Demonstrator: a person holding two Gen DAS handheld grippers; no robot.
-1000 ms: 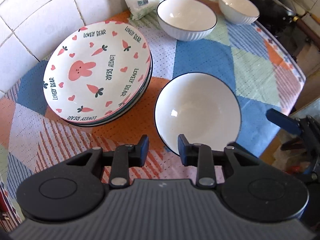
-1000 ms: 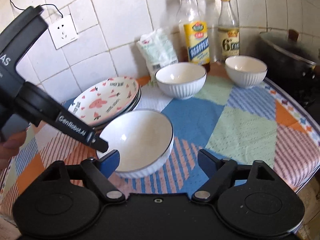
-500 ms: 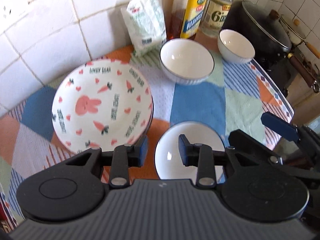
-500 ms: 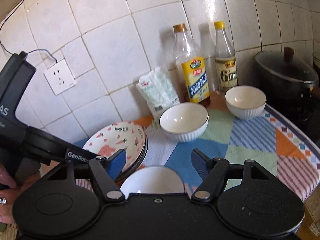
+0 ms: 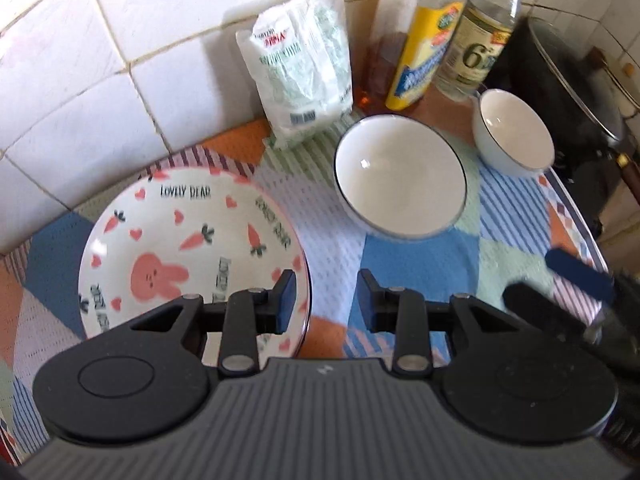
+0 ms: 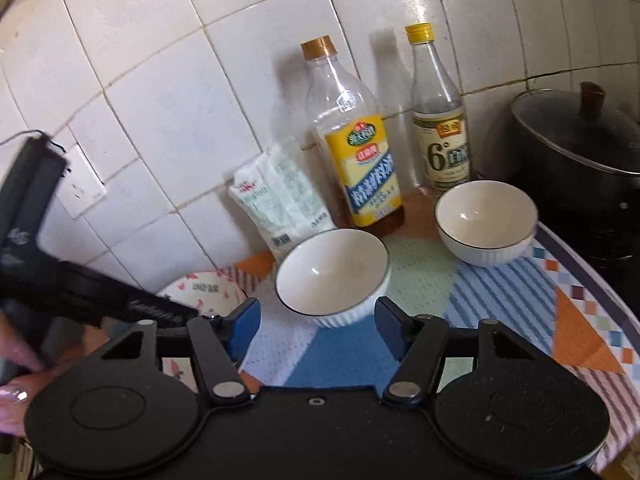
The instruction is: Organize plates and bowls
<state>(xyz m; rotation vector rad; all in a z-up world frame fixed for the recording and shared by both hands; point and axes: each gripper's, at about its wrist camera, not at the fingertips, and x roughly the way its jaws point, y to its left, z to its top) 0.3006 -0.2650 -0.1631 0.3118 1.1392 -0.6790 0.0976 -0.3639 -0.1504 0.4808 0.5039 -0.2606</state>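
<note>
Bowls and plates are the business on this patchwork tablecloth [image 5: 420, 252], and they sit in separate groups for now. At the left, near the tiled wall, the bunny-and-carrot plate [image 5: 188, 256] lies flat and face up; a dark rim edge at its right side suggests at least 1 more plate beneath, so this looks like the plate stack.

2 white ribbed bowls stand upright and apart: the nearer white bowl [image 6: 332, 276] mid-table, the farther white bowl [image 6: 486, 226] toward the back right, beside the dark lidded pot [image 6: 576, 160]. Neither is nested, so stacking them looks like the step left to do.

Behind the bowls, against the wall, stand a white packet [image 6: 280, 200], a yellow-labelled bottle [image 6: 356, 152] and a clear bottle marked 6° [image 6: 440, 120], probably parked there to keep the front free.

Both tongs are empty. The left gripper [image 5: 326, 300] hovers with a moderate gap between its jaws, over the plate's right rim and the cloth. The right gripper [image 6: 318, 330] is spread wider, its jaws flanking the nearer white bowl from in front without touching, a width that seems meant to take the bowl by its rim.
</note>
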